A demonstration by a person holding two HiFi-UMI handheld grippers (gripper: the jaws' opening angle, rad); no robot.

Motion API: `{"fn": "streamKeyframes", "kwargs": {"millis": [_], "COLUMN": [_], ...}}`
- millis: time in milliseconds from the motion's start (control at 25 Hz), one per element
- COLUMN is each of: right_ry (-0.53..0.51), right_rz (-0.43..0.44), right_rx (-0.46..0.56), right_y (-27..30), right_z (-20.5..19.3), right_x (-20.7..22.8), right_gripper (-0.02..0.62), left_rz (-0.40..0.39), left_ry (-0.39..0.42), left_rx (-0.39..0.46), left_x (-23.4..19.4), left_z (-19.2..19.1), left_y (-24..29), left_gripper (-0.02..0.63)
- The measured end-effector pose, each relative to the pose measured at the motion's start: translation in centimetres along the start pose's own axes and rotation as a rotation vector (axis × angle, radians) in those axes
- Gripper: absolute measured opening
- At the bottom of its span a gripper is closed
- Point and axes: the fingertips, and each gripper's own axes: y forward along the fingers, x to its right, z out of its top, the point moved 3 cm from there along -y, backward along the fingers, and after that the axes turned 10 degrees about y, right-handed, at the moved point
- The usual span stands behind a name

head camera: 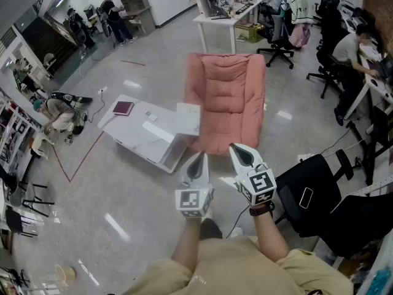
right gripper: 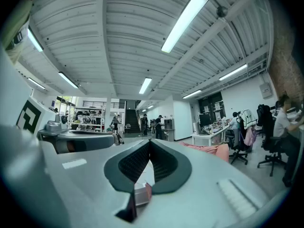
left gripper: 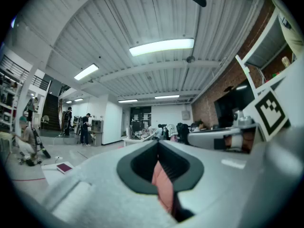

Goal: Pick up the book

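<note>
A small maroon book (head camera: 123, 108) lies on the far left corner of a low white table (head camera: 140, 141); the left gripper view shows the book (left gripper: 63, 167) small and far off at lower left. My left gripper (head camera: 198, 158) (left gripper: 158, 142) is held level over the floor, well short and right of the table, its jaws shut on nothing. Beside it my right gripper (head camera: 236, 147) (right gripper: 150, 140) is also shut and empty, pointing toward a pink armchair (head camera: 227, 97). Each gripper view shows the other gripper at its side.
White flat items (head camera: 187, 118) lie on the table's right part. A black office chair (head camera: 313, 195) stands close at my right, more chairs and desks (head camera: 227, 14) behind. A person sits on the floor (head camera: 58, 112) at far left; others stand by the back wall.
</note>
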Motion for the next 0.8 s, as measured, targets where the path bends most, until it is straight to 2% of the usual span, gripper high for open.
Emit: {"fn": "streamKeyframes", "kwargs": {"millis": [160, 240, 360, 600, 800], "right_ry": [0.061, 0.094, 0.077, 0.03, 0.004], "right_rz": [-0.06, -0.073, -0.07, -0.093, -0.093], "right_rx": [-0.043, -0.129, -0.223, -0.198, -0.203], "right_y": [3.5, 5.7, 9.0, 14.8, 19.6], "right_z": [-1.2, -2.5, -3.5, -2.6, -3.1], "right_x": [0.4, 0.5, -0.5, -0.8, -2.4], "right_gripper": [0.005, 0.005, 0.005, 0.005, 0.005], "left_rz": [-0.009, -0.004, 0.008, -0.006, -0.032], "left_ry": [-0.065, -0.084, -0.086, -0.123, -0.177], "left_rx": [-0.027, -0.014, 0.002, 0.024, 0.002], "left_x": [-3.8, -5.7, -8.7, -13.9, -19.1], "left_z": [-1.5, -1.5, -1.4, -2.5, -4.4], "left_y": [1.4, 2.4, 4.2, 7.3, 9.0], "left_gripper": [0.003, 0.003, 0.003, 0.003, 0.003]}}
